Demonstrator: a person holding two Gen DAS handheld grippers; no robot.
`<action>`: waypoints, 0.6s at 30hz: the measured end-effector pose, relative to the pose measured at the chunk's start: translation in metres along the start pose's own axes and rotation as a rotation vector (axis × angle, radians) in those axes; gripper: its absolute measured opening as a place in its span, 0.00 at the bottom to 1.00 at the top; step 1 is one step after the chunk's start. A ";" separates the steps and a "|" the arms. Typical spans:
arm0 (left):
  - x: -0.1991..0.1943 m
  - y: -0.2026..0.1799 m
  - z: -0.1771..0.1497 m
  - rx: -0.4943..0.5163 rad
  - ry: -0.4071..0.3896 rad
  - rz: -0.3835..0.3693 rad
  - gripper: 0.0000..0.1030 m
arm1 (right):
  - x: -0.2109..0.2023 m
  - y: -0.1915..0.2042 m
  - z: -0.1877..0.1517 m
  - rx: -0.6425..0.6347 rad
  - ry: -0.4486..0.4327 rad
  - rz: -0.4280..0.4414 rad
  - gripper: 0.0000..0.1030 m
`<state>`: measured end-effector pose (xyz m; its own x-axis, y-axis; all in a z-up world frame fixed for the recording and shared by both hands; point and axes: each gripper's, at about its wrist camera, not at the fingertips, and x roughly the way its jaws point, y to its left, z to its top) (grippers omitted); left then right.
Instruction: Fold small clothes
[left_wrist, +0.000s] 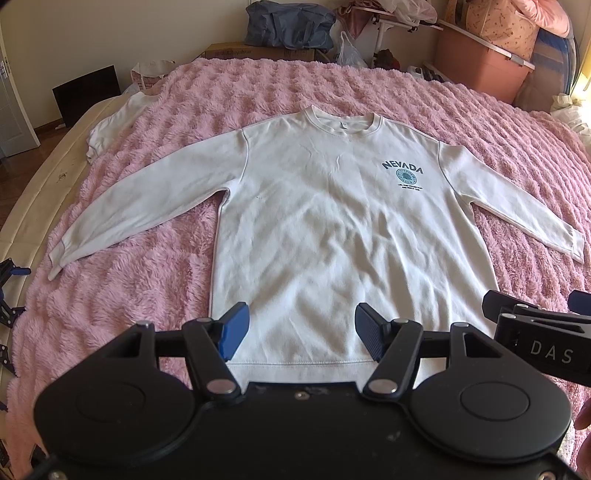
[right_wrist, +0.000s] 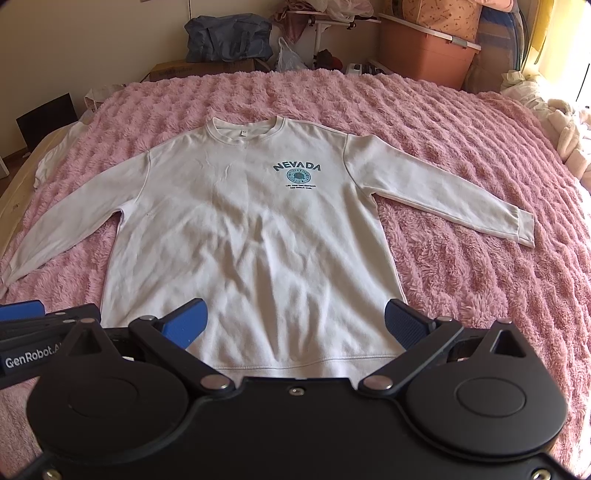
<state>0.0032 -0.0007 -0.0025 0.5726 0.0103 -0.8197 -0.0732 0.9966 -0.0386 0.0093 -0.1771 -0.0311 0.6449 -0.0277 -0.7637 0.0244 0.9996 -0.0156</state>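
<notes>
No folds are made yet: the white sweatshirt (left_wrist: 332, 229) lies flat, sleeves spread, on the pink bed (left_wrist: 155, 280). Left claw (left_wrist: 301, 338) and right claw (right_wrist: 295, 328) hover wide open, empty, above its hem.

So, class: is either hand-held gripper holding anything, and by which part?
Nothing is held. The left hand-held gripper and right hand-held gripper are both open above the hem of the flat white sweatshirt.

A home bedroom: a bed under a pink fleece blanket (right_wrist: 461, 155), with a storage bin (right_wrist: 424, 48), cardboard box (right_wrist: 199, 68) and duffel bag (right_wrist: 229, 35) beyond its far edge
</notes>
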 end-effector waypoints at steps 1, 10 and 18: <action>0.000 0.000 0.000 0.001 0.001 0.000 0.65 | 0.000 0.000 0.000 0.000 0.000 0.000 1.00; 0.002 0.000 -0.001 0.001 0.005 -0.003 0.65 | 0.001 0.000 0.000 -0.002 0.003 0.001 1.00; 0.002 0.001 -0.001 -0.003 0.009 0.001 0.65 | 0.001 0.000 0.000 0.000 0.005 0.001 1.00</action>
<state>0.0030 0.0006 -0.0050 0.5656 0.0108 -0.8246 -0.0766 0.9963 -0.0395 0.0101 -0.1773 -0.0318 0.6413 -0.0264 -0.7668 0.0235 0.9996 -0.0148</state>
